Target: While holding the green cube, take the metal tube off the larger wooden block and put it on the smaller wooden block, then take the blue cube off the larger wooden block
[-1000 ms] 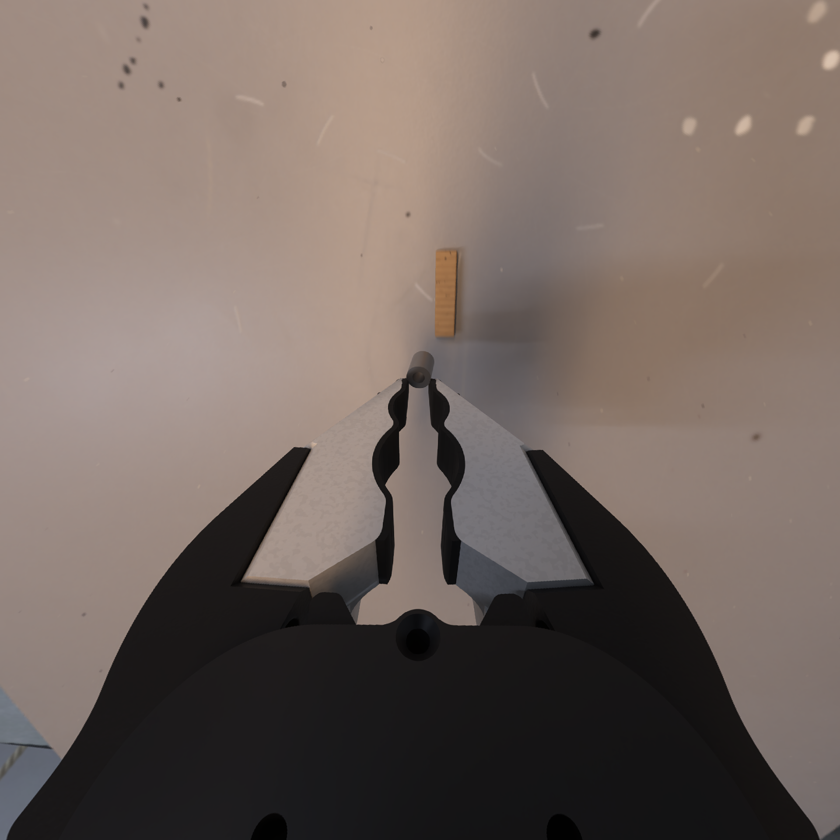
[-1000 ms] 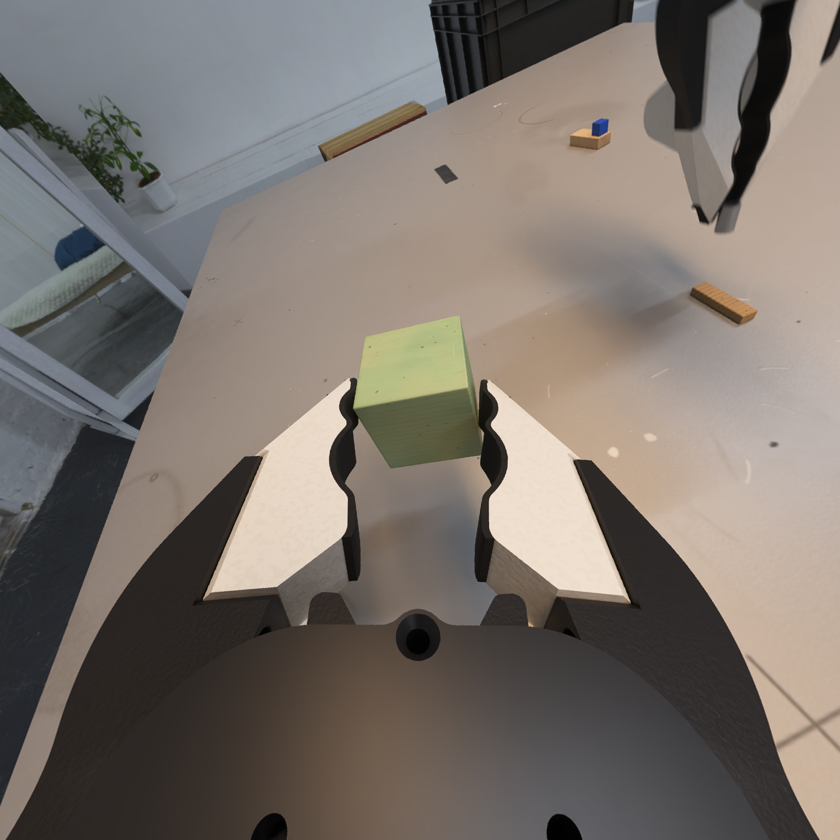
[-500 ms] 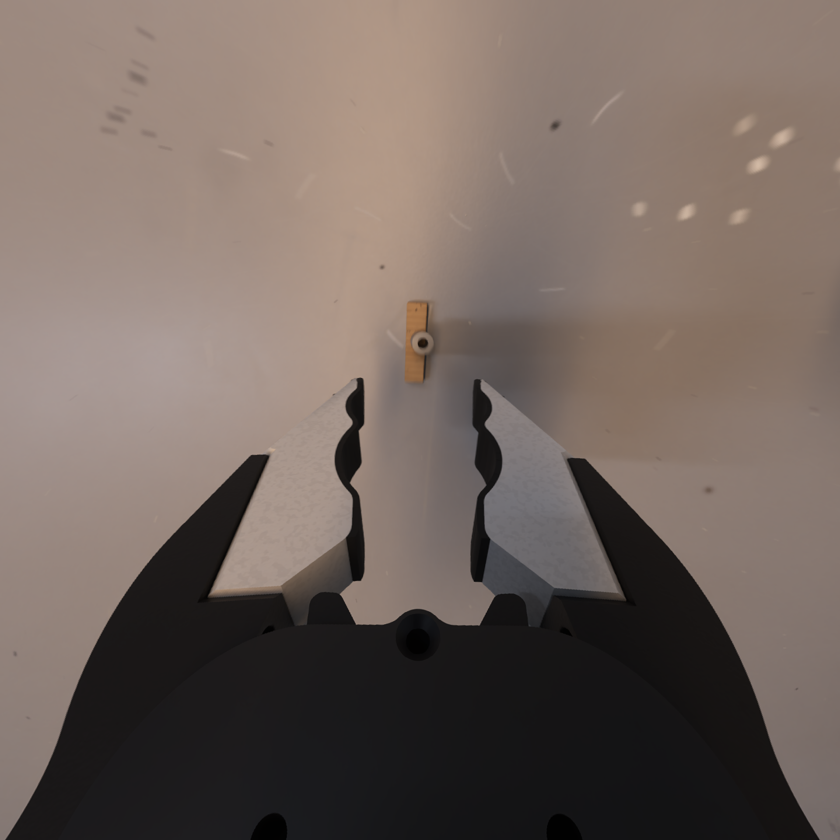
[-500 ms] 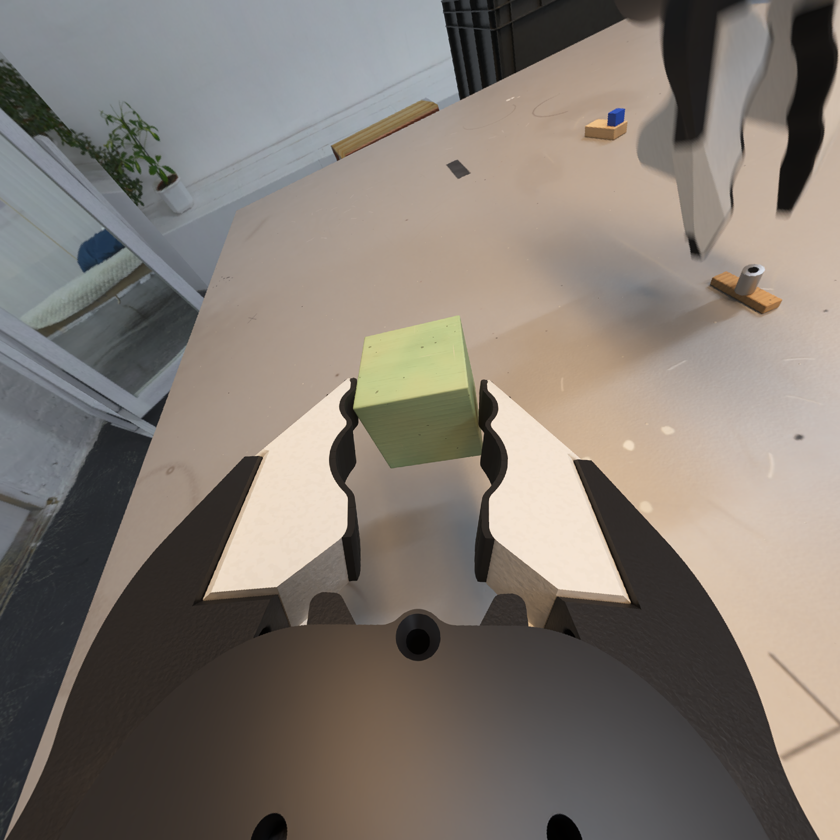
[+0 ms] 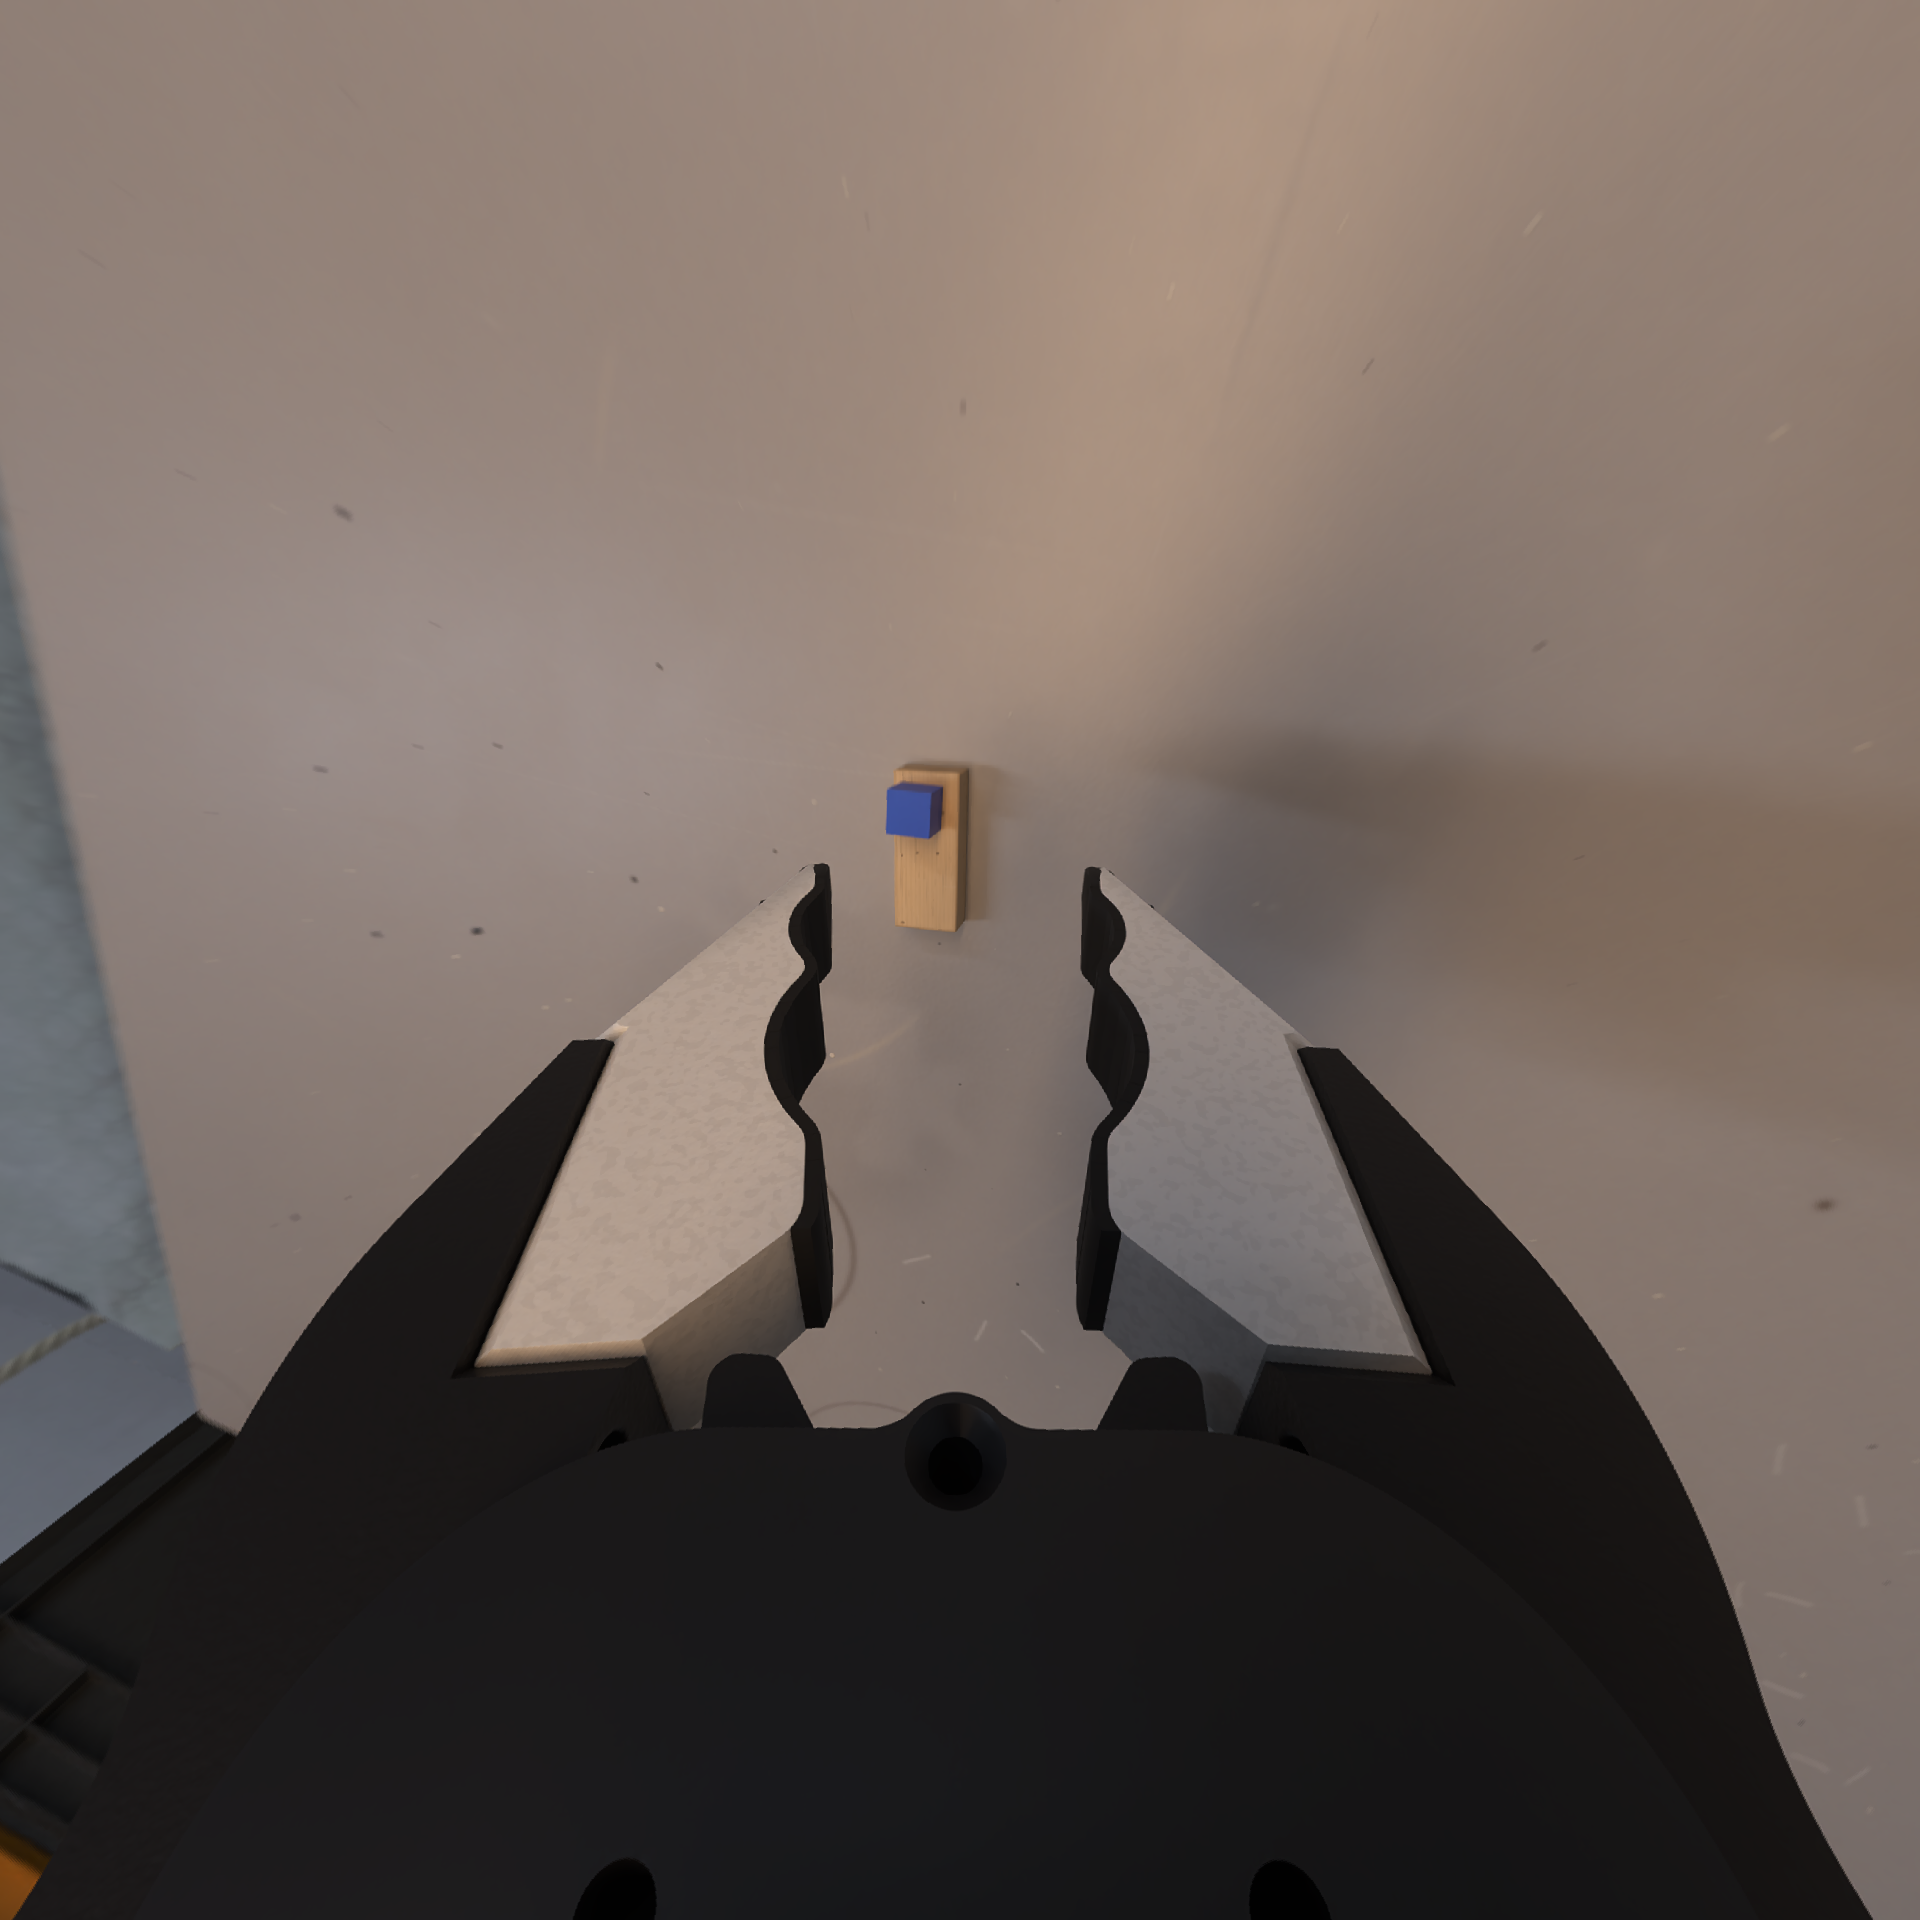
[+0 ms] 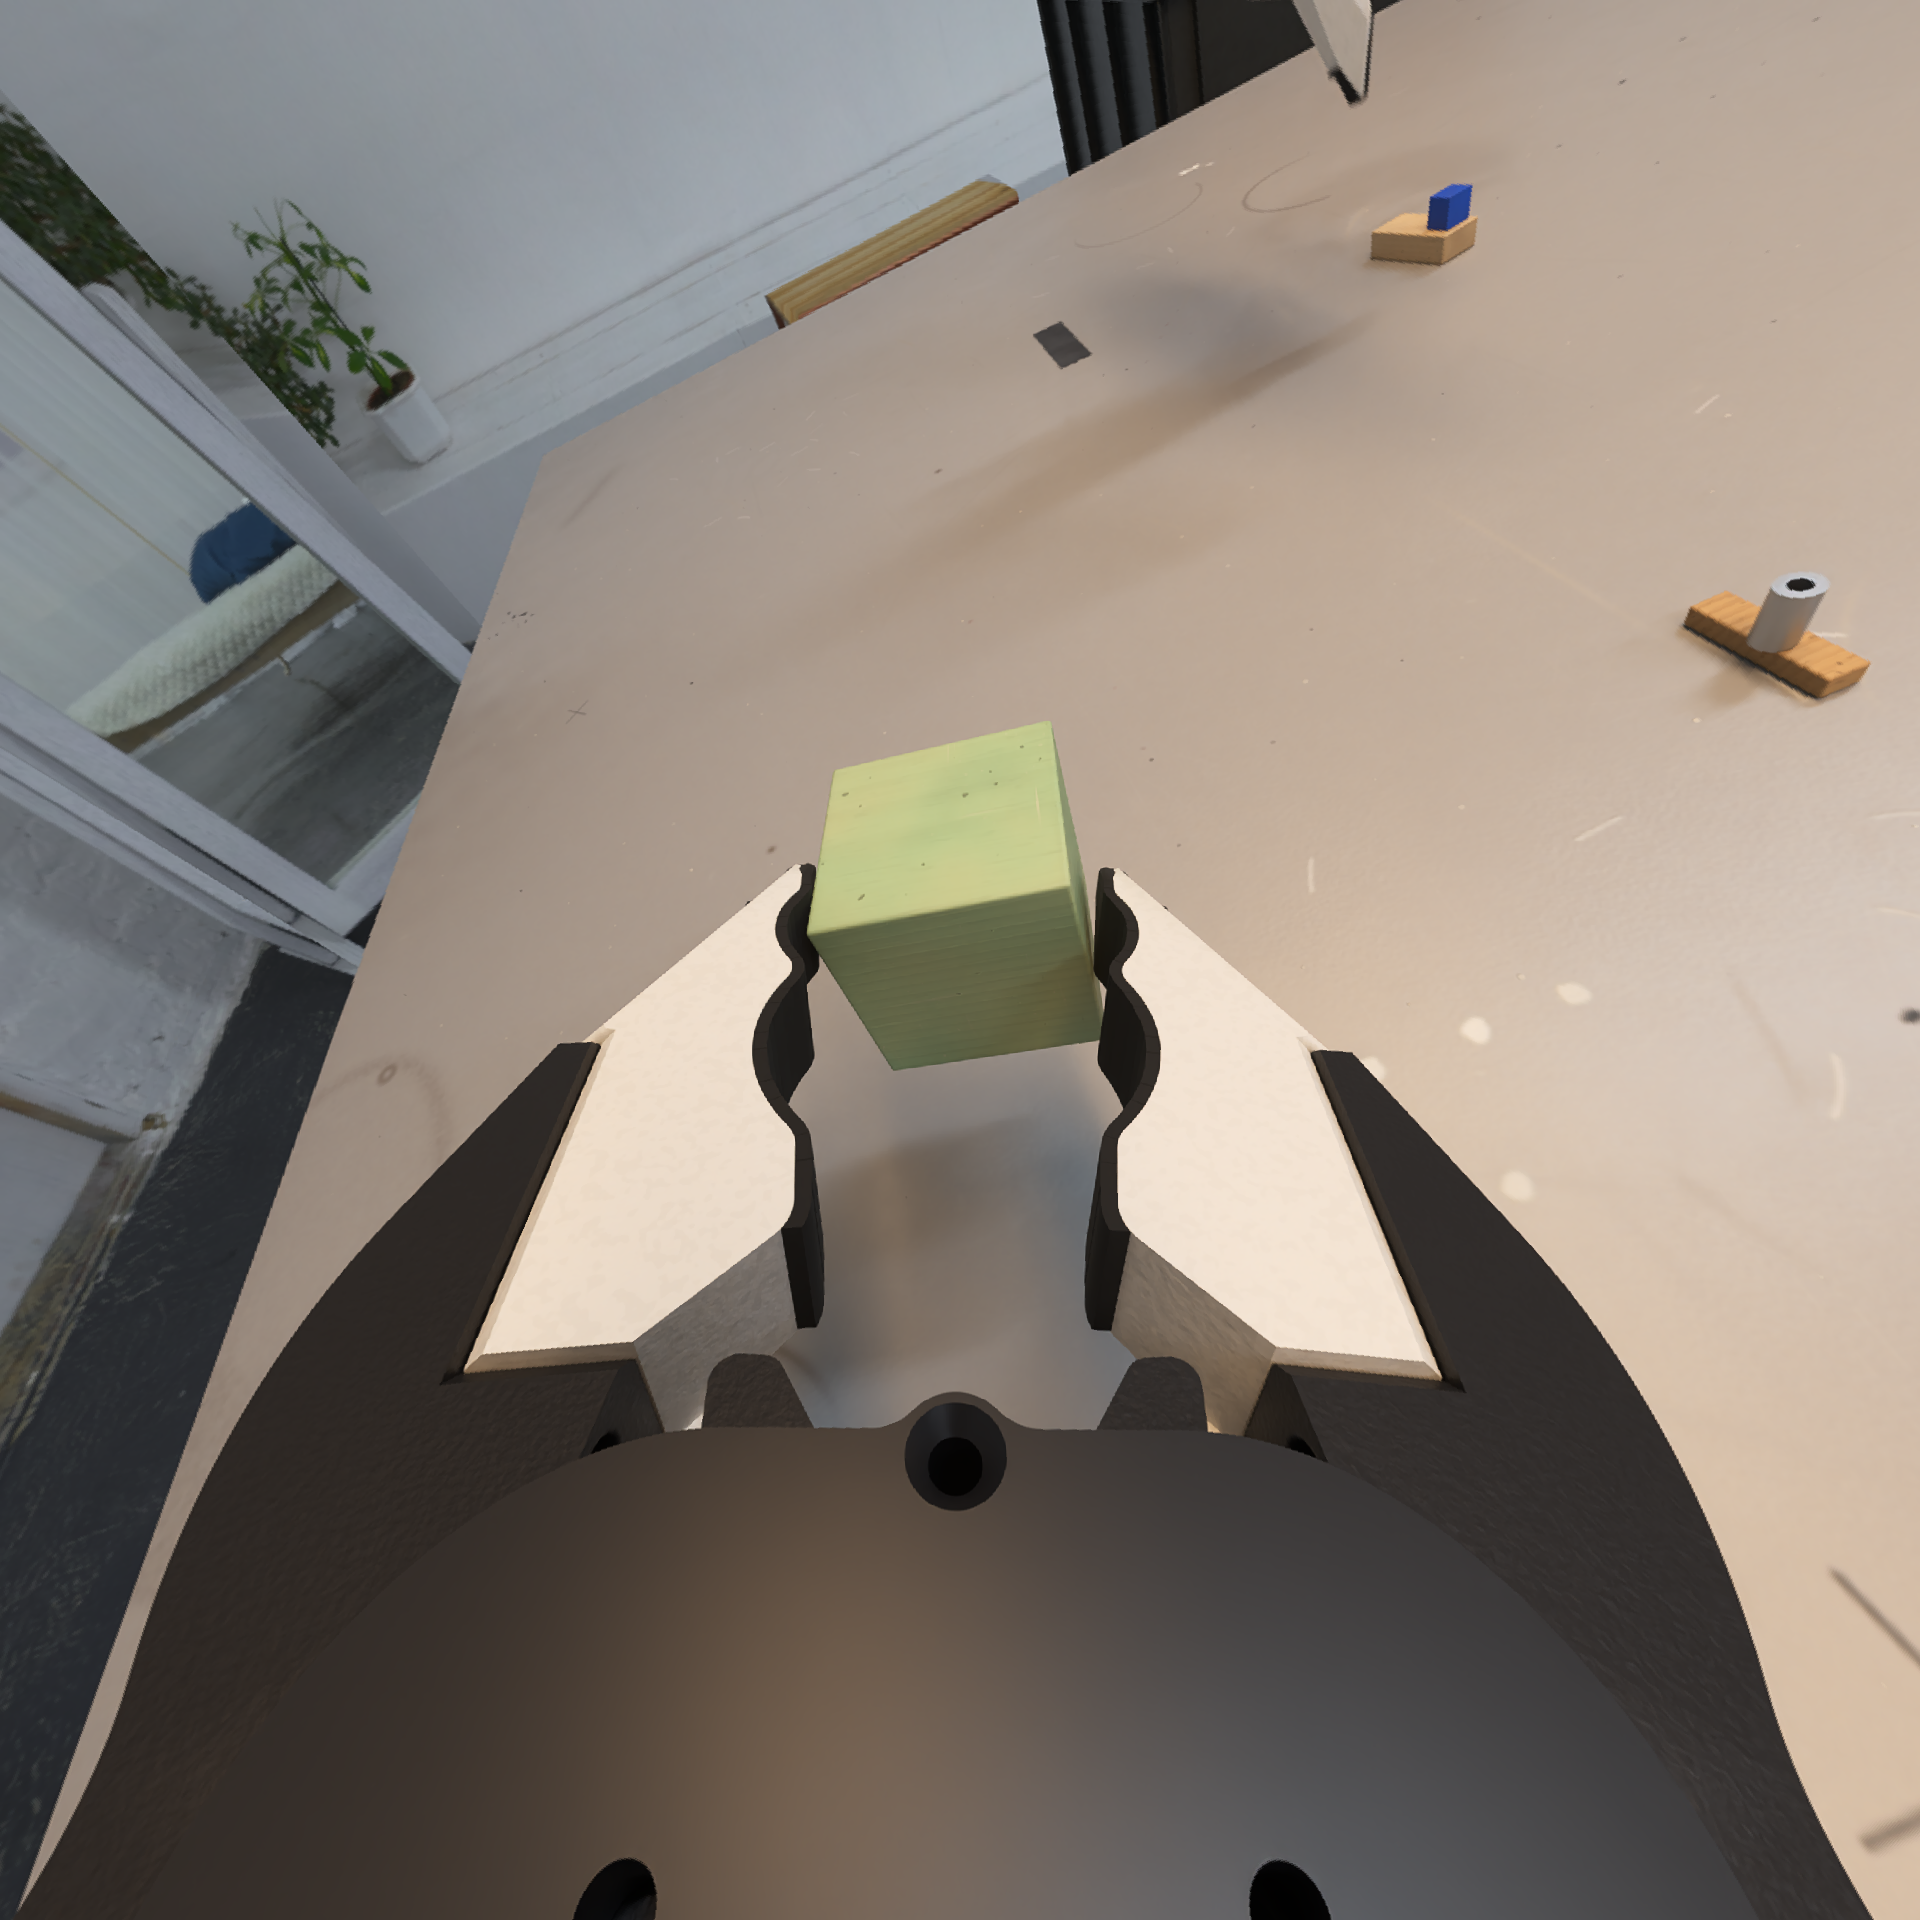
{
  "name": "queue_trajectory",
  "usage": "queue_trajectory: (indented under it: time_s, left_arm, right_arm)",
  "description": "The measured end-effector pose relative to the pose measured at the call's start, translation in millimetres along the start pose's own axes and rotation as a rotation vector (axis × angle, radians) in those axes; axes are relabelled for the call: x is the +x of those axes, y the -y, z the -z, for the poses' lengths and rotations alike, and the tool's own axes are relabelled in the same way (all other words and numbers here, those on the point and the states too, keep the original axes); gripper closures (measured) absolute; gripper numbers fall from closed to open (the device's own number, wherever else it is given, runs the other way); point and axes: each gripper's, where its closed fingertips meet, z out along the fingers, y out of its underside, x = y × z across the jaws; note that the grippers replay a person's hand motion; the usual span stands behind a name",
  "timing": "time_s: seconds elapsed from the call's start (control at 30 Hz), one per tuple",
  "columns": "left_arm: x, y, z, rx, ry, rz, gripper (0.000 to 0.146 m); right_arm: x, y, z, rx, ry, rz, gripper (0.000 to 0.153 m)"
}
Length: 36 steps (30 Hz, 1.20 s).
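Your left gripper [image 5: 954,873] is spread wide above the larger wooden block [image 5: 932,850], nothing between them. The blue cube [image 5: 913,809] sits at one end of it, other end bare. Tabletop [image 6: 1143,582] around it is clear. The metal tube [image 6: 1789,613] upright on the smaller wooden block [image 6: 1777,649] is the only obstacle near the right edge. Black crate [image 6: 1153,62] blocks the far edge.

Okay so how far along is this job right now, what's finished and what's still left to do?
Done: the metal tube stands upright on the smaller wooden block. In hand: the right gripper grips the green cube. Left: the blue cube sits on the larger wooden block, with the open left gripper above it.
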Motion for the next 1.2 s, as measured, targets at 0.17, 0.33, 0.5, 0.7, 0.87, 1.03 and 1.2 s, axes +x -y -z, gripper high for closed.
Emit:
queue_trajectory:
  time_s: [0.17, 0.33, 0.5, 0.7, 0.87, 1.03, 1.2]
  left_arm:
    - [-16, -21, -39, -0.085, -0.079, -0.003, 0.101]
    - [-19, -27, -55, -0.127, -0.137, -0.007, 0.113]
    - [-14, -22, -64, -0.116, -0.168, -0.032, 0.125]
    - [-7, -18, -59, -0.095, -0.17, 0.004, 0.134]
    - [-2, 6, 8, 0.068, -0.081, 0.045, 0.134]
    - [30, 93, 77, 0.243, -0.029, -0.026, 0.134]
    - [102, 206, 37, 0.256, -0.178, -0.052, 0.134]
  right_arm:
    - [0, 2, -8, -0.005, 0.006, -0.004, 0.099]
    - [0, 2, -11, -0.012, 0.008, -0.002, 0.099]
    - [5, 0, -12, -0.021, 0.002, -0.01, 0.099]
    - [1, 4, -10, -0.012, -0.007, 0.001, 0.099]
    - [-3, 7, -8, 0.005, -0.007, 0.013, 0.099]
    - [-5, 8, -4, 0.024, -0.019, 0.026, 0.099]
    - [-5, 2, 2, 0.015, -0.046, 0.043, 0.099]
